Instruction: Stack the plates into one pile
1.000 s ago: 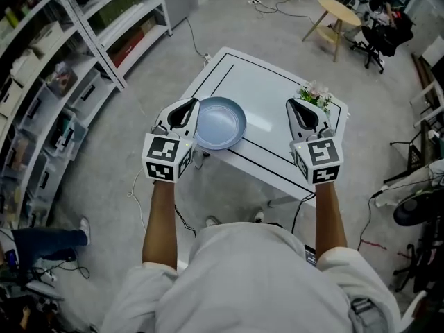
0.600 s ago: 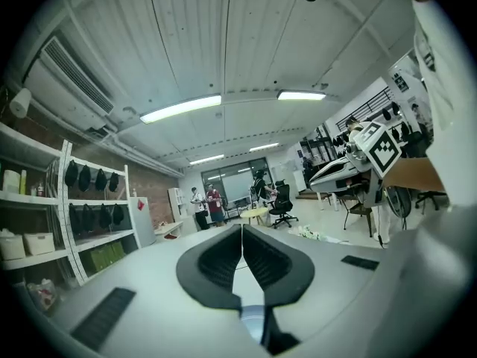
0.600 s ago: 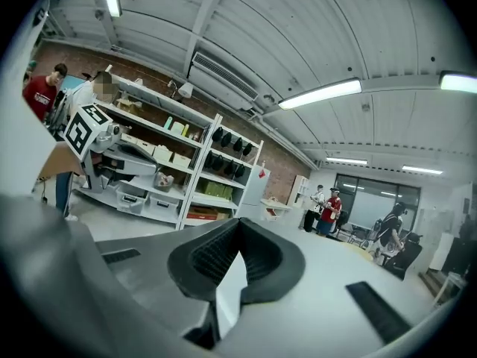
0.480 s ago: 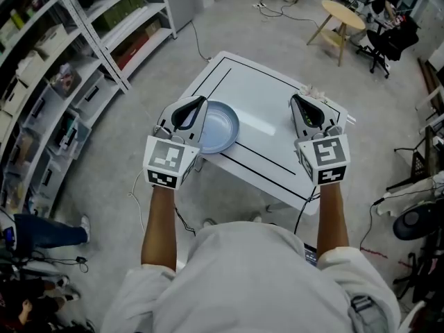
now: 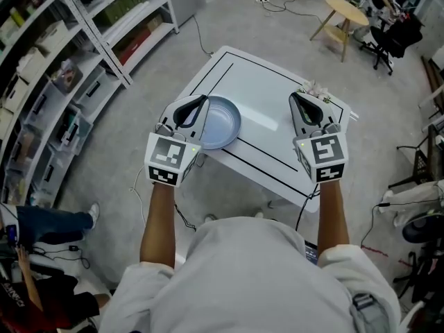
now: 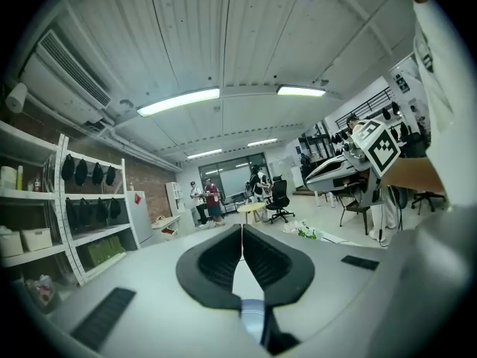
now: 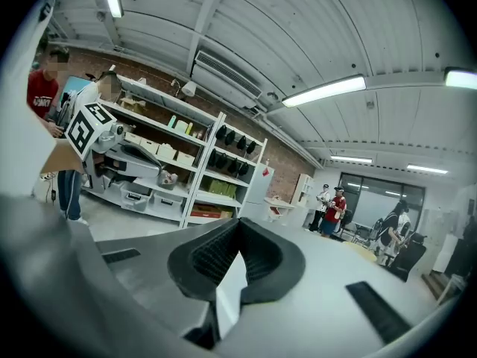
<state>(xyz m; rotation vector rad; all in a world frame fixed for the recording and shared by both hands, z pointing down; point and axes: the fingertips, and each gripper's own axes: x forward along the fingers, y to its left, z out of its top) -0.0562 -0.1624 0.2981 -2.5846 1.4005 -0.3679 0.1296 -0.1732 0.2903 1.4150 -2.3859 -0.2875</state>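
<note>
A light blue plate (image 5: 222, 120), possibly more than one nested, lies near the left edge of the white table (image 5: 267, 92). In the head view my left gripper (image 5: 202, 100) hovers over the plate's left rim, its jaws closed tip to tip with nothing between them. My right gripper (image 5: 293, 98) is held over the table's right side, well apart from the plate, shut and empty too. Both gripper views look level across the room: the left gripper (image 6: 241, 227) and the right gripper (image 7: 238, 221) show closed tips, and no plate is in sight.
A small bunch of flowers (image 5: 316, 89) sits at the table's far right edge. Metal shelving (image 5: 76, 54) runs along the left. A round wooden stool (image 5: 343, 9) and an office chair (image 5: 390, 28) stand beyond the table. People stand far off in the room.
My left gripper has drifted slightly right, further over the plate's rim, and rolled a little. The right gripper has shifted only slightly. Both stay shut.
</note>
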